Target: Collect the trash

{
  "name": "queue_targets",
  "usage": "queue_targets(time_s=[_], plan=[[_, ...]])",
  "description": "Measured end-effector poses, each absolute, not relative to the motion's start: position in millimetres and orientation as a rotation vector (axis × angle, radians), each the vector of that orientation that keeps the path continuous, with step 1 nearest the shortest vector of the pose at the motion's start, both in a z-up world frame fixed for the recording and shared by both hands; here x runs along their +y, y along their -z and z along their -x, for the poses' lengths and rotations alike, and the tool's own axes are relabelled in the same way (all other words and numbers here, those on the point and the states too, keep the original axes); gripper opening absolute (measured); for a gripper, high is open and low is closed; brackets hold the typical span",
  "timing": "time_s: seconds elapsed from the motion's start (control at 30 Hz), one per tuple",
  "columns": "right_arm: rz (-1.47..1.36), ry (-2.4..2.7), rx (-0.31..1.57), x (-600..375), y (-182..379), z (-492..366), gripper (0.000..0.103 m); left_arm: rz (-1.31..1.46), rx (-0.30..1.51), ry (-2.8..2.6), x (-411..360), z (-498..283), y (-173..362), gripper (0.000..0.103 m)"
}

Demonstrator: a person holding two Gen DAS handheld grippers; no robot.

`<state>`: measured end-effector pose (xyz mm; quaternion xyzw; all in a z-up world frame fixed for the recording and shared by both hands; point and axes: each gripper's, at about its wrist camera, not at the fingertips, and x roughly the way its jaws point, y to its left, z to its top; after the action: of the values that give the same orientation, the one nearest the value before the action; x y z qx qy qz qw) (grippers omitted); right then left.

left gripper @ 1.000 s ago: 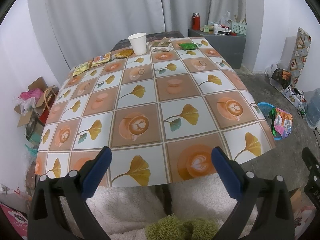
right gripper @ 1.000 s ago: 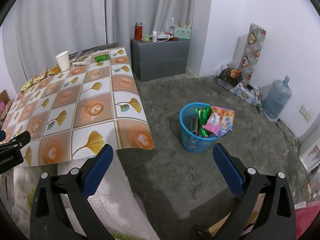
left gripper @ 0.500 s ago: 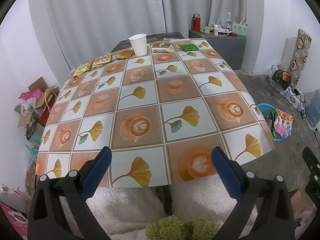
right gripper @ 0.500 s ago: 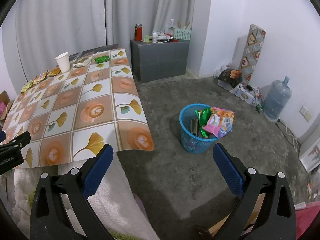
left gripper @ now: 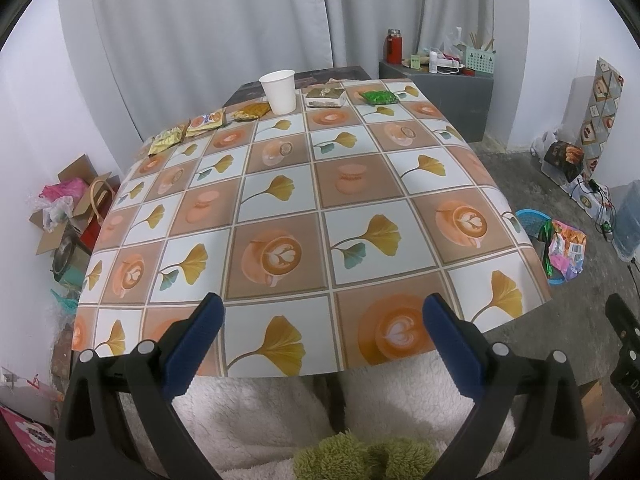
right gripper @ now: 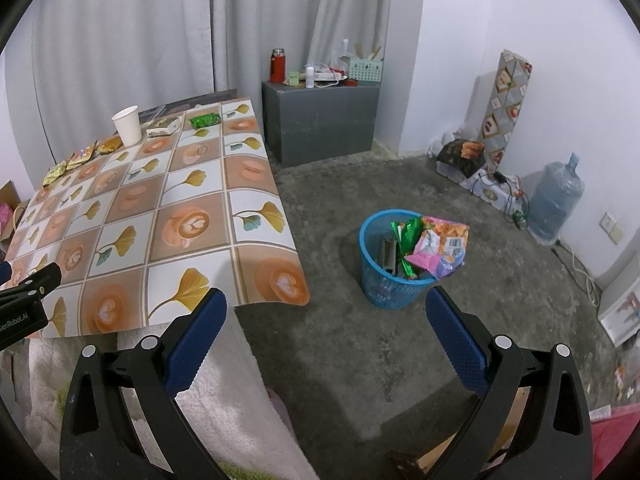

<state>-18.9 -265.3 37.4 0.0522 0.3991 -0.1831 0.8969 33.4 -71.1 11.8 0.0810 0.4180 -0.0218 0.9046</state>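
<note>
Tablecloth (left gripper: 304, 208) with ginkgo leaves covers the table beside grey curtains (left gripper: 208, 20).

White paper cup (left gripper: 278, 91) upright at table's far edge, yellow snack wrappers (left gripper: 188, 130) flat in a row to its left, small box (left gripper: 325, 96) and green packet (left gripper: 379, 97) to its right, blue mesh bin (right gripper: 390, 258) on floor, stuffed with wrappers.

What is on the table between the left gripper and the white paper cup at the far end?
Nothing: in the left wrist view only bare patterned tablecloth lies between the open left gripper and the white paper cup.
</note>
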Motion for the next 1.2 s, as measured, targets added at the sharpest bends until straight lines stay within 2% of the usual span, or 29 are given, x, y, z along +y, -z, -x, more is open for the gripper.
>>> queue_targets(time_s=[1.2], plan=[[-0.113, 0.384, 0.825, -262.5, -37.2, 19.8, 0.096, -0.170, 0.858, 0.042, -72.7, -31.2, -11.1, 0.098]])
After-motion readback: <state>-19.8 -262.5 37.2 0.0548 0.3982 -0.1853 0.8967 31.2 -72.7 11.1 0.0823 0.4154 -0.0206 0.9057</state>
